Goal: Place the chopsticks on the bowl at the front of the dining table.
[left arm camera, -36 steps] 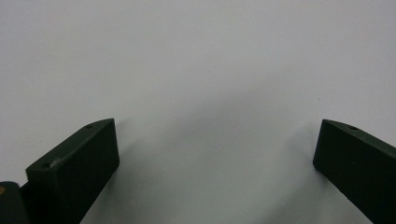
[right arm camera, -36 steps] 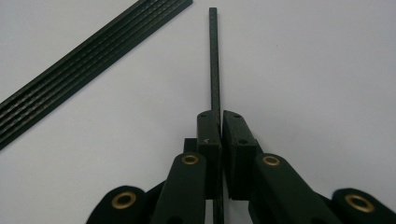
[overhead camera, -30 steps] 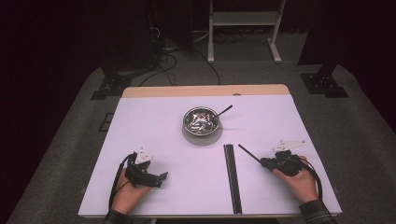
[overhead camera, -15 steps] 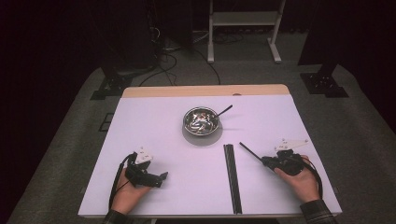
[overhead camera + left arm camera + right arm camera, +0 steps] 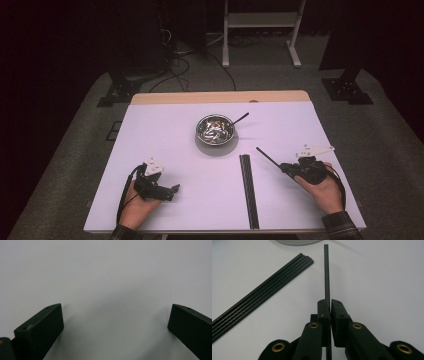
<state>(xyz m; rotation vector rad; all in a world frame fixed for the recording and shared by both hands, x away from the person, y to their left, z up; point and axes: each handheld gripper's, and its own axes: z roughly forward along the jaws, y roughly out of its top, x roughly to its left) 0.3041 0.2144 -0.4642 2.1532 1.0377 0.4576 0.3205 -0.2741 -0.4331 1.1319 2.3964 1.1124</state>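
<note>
Your right tongs (image 5: 329, 305) pinch a single black chopstick (image 5: 326, 272) near its end, its tip aimed at the steel bowl (image 5: 215, 129), just right of the bundled chopsticks (image 5: 248, 189) on the surface (image 5: 165, 140). Held so far back, it may pivot or slip. Your left tongs (image 5: 115, 320) rest spread, empty.

Your bowl (image 5: 215, 130) holds contents too small to identify, and the right gripper view cuts off its rim.

Bowl (image 5: 215, 129) — shiny metal; chopstick (image 5: 326, 270) — matt, ridged
</note>
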